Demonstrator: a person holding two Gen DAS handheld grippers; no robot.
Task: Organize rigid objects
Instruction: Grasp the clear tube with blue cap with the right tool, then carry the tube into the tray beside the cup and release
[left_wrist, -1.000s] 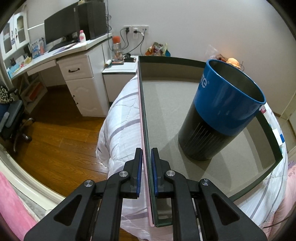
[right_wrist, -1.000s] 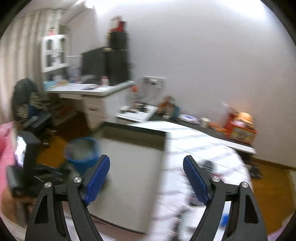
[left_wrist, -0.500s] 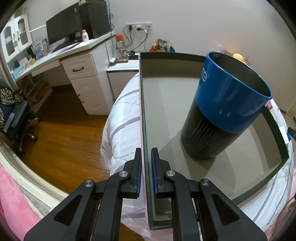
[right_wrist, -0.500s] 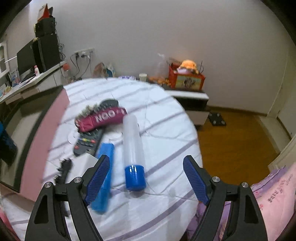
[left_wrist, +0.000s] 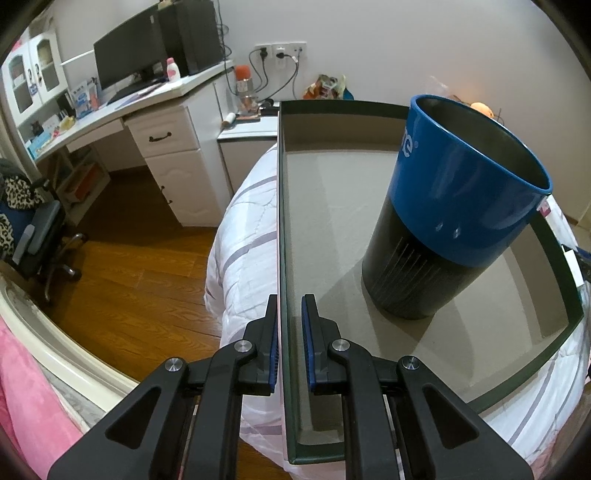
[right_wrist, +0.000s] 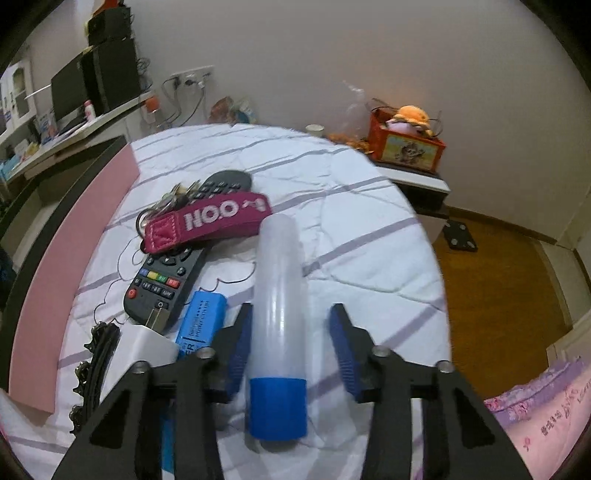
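Note:
In the left wrist view my left gripper (left_wrist: 290, 306) is shut on the left wall of a dark green tray (left_wrist: 284, 229) that lies on the bed. A blue and black bin (left_wrist: 454, 218) stands upright in the tray. In the right wrist view my right gripper (right_wrist: 291, 317) is open, its fingers on either side of a translucent tube with a blue cap (right_wrist: 280, 314) lying on the bed. Beside the tube lie a blue box (right_wrist: 201, 325), a black remote (right_wrist: 173, 269), a magenta key strap with keys (right_wrist: 210, 221), a white charger (right_wrist: 142, 354) and a black chain (right_wrist: 94, 365).
The tray's pink outer wall (right_wrist: 70, 258) runs along the left in the right wrist view. A white desk (left_wrist: 159, 122) with monitor and an office chair (left_wrist: 33, 236) stand left of the bed. A nightstand holds an orange box (right_wrist: 406, 147). Wooden floor (right_wrist: 495, 288) lies to the right.
My right gripper swung from the tray toward the items on the bed, then came down and forward so its open fingers straddle the tube. My left gripper stays clamped on the tray wall.

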